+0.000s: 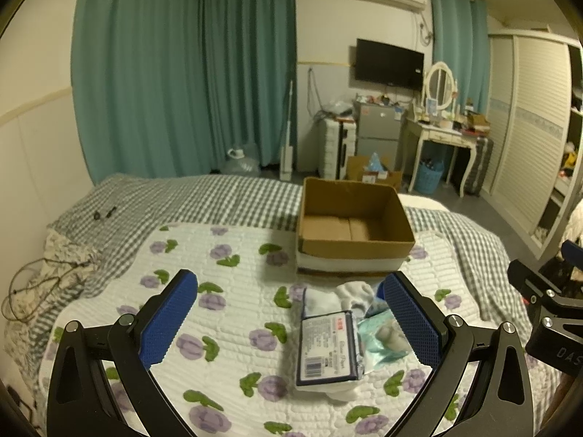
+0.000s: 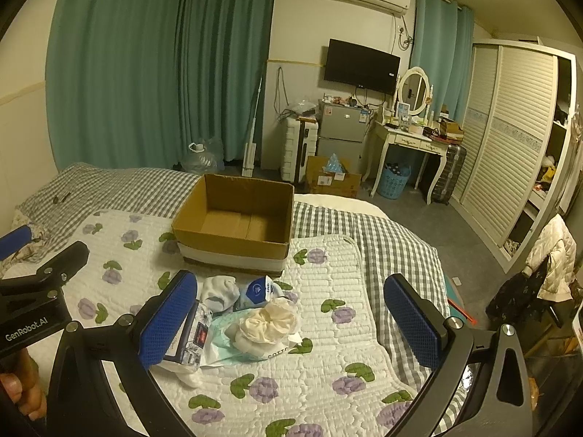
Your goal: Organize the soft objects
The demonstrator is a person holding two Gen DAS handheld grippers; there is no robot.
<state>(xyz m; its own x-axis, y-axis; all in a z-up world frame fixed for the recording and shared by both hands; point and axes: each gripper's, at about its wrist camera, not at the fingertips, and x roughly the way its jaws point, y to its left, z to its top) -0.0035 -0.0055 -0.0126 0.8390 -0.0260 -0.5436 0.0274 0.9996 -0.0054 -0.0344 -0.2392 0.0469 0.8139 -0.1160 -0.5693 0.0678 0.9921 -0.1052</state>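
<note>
**Hovering over a slippery pile, box waiting beyond**

Standing by the bed, I see both claws spread wide and holding nothing: the left claw [image 1: 289, 318] low over the pile, the right claw [image 2: 291, 317] just to its right. Nearest lies the labelled wipes pack [image 1: 328, 349], a cream scrunchie [image 2: 267, 322] on a crinkly packet beside it, then rolled white socks [image 2: 218, 293]. Farther on sits the open cardboard box [image 2: 237, 218], bare inside. My worry: a pinch could snag the floral quilt [image 2: 339, 346], or the glossy pack could slip free.

Teal curtains [image 1: 182, 73]; louvred wardrobe [image 2: 510, 138]
</note>
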